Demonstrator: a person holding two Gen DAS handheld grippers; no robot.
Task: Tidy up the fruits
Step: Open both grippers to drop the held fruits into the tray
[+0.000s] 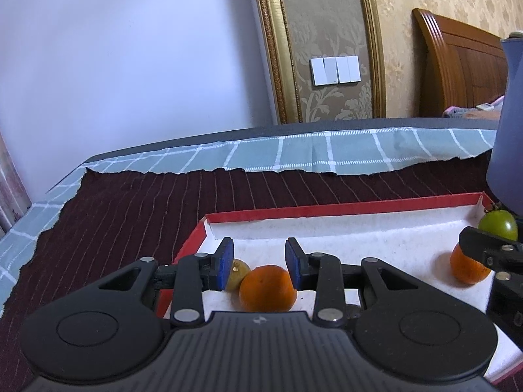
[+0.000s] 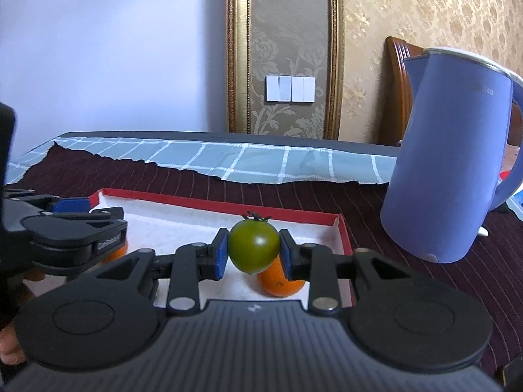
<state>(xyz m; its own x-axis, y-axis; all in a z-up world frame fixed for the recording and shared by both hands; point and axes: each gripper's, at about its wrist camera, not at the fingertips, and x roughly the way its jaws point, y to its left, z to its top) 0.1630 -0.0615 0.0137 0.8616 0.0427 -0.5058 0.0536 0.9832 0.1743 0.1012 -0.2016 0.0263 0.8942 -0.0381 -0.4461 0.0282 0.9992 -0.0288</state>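
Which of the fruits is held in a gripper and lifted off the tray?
The green tomato, clamped between the right gripper's blue pads. The two oranges and the small yellowish fruit rest on the tray.

Our right claw [image 2: 251, 254] points forward and a little downward, its two blue pads pressed against either side of a green tomato [image 2: 253, 248] held off the surface. Our left claw [image 1: 260, 264] tilts down likewise, its jaws narrow; its right pad touches an orange fruit [image 1: 267, 289], but we cannot tell whether it is gripped. Both claws sit side by side, close together.
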